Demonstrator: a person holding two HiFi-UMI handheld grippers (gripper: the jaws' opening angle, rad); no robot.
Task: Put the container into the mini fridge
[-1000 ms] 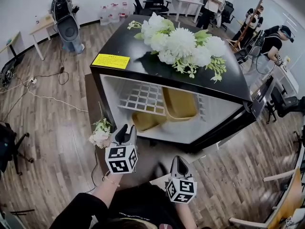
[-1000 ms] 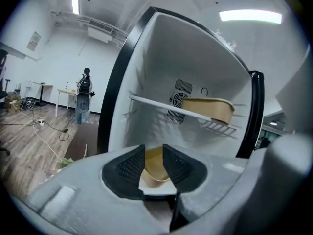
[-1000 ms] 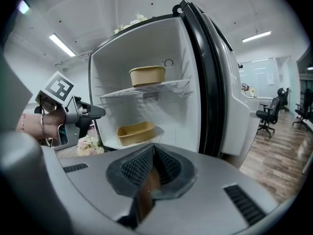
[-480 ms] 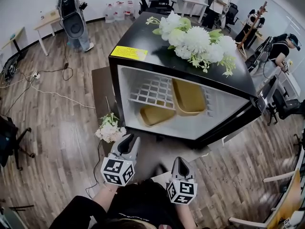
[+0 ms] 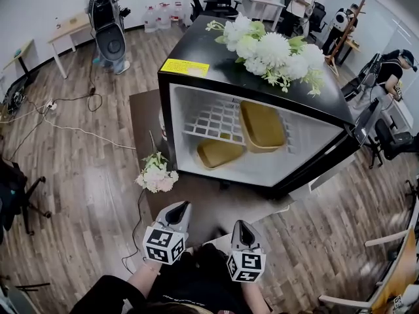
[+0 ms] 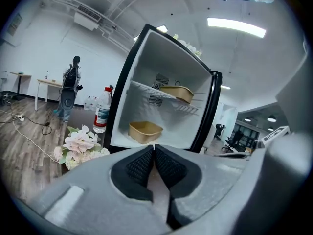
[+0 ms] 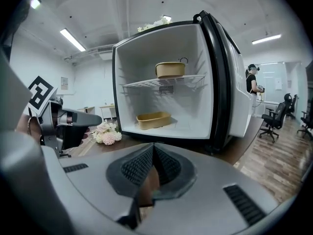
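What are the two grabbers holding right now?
Nothing. The left gripper has just closed its jaws on empty air, and the right gripper is shut and empty too. The upper container and lower container sit inside the mini fridge.

I see a glossy black mini fridge [image 5: 196, 50] with a white wire shelf [image 5: 209, 123]. Its tan oblong container [image 5: 262, 126] looks matt.

Mini fridge [image 5: 200, 44]: on the table [image 5: 145, 113].
Upper container [image 5: 262, 126]: inside, on the wire shelf [image 5: 209, 122], right side.
Lower container [image 5: 219, 152]: on the fridge floor, under the shelf.
Flower spray [image 5: 272, 51]: on the fridge top.
Bouquet [image 5: 156, 175]: on the table, before the fridge's left corner.
Bottle [image 6: 102, 115]: left of the fridge, behind the bouquet.
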